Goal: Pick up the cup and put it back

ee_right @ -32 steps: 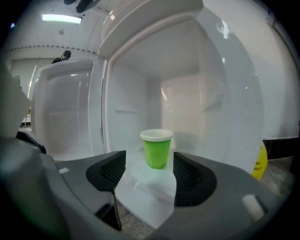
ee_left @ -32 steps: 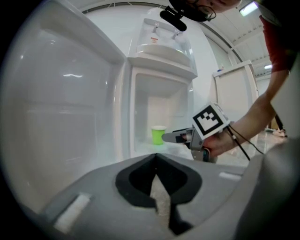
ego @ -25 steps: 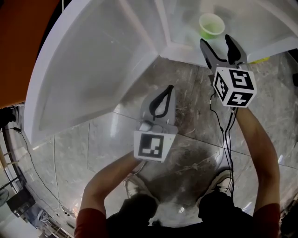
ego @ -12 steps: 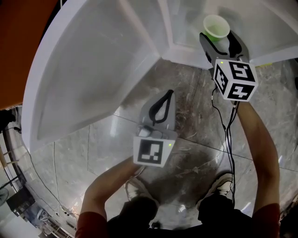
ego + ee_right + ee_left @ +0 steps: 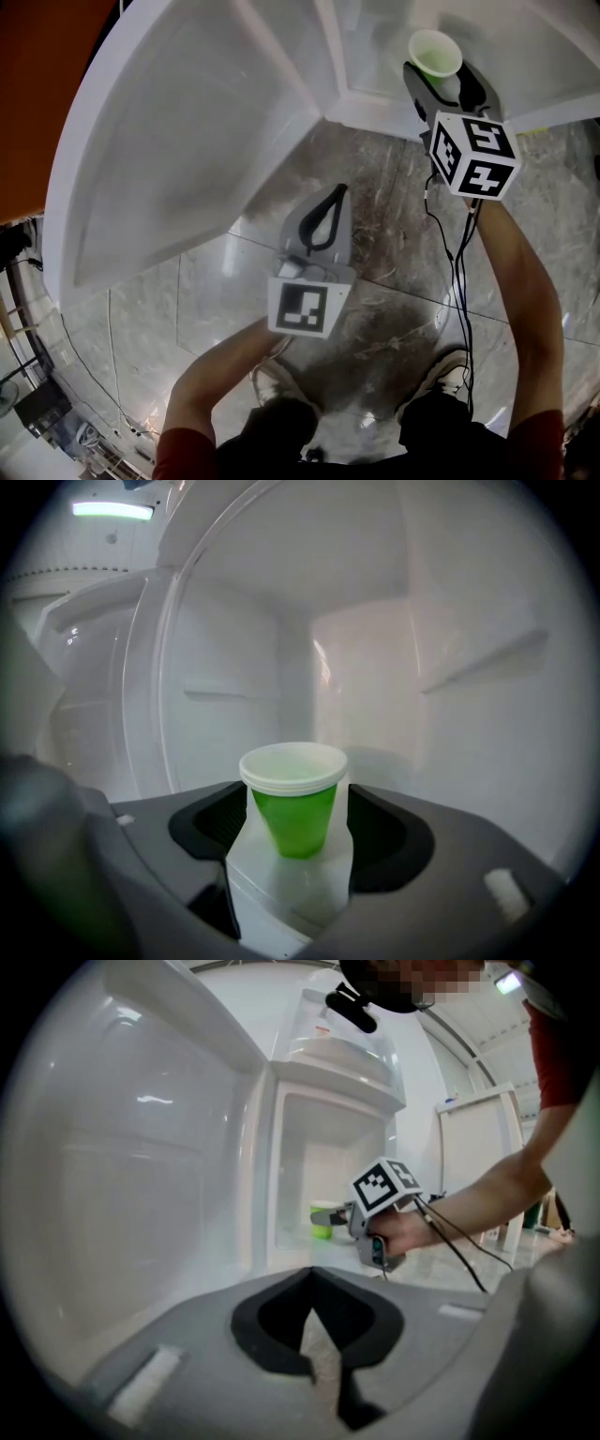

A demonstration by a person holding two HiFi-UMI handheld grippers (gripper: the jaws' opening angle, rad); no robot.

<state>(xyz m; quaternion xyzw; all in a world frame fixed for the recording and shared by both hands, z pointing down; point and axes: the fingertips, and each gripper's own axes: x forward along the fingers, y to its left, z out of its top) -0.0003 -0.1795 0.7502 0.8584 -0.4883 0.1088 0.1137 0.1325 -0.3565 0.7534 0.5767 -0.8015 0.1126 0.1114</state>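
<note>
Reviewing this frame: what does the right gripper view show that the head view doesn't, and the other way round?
Only the right gripper view: the cup's green side under its white rim, with the right gripper's jaws against the rim on both sides, and a shelf ledge on the compartment wall. Only the head view: the left gripper, jaws together and empty, over the marble floor, plus the open white door and the person's arms. Both: the upright cup between the right gripper's jaws inside the white compartment.
</note>
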